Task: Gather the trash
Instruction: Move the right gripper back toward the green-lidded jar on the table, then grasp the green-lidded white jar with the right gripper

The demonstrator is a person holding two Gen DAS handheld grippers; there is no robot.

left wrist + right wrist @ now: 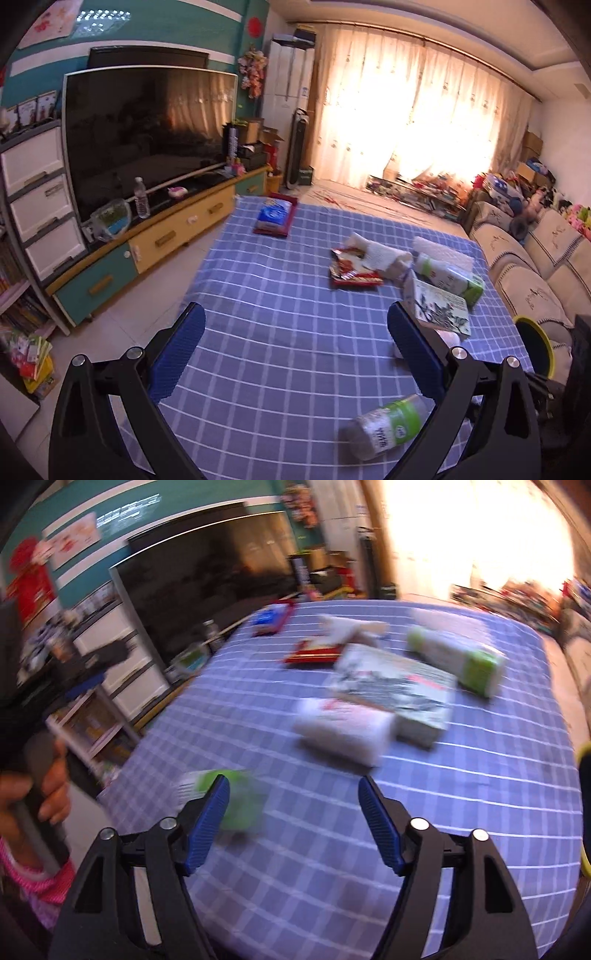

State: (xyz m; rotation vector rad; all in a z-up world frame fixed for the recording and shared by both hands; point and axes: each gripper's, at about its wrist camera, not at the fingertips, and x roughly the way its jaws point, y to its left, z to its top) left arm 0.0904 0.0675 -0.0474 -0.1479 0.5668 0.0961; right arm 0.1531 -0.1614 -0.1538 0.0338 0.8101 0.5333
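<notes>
A table with a blue checked cloth (pixel 280 295) holds the trash. A green-labelled plastic bottle (pixel 388 430) lies on its side near my left gripper (pixel 295 332), which is open and empty above the cloth. Farther off lie a red snack wrapper (pixel 351 271) with crumpled white paper (pixel 380 254), a second green-labelled bottle (pixel 450 277) and a book (pixel 439 306). My right gripper (pixel 293 794) is open and empty; the near bottle (pixel 236 805) lies by its left finger. The right wrist view is blurred and also shows a white packet (pixel 343 731), the book (pixel 399 690) and the wrapper (pixel 314 653).
A blue tissue pack on a red tray (pixel 275 216) sits at the table's far end. A TV cabinet (pixel 159 236) stands left, a sofa (pixel 535 266) right. A yellow-rimmed bin (pixel 535 347) is at the table's right edge. A hand holding the other gripper's handle (pixel 40 797) shows at left.
</notes>
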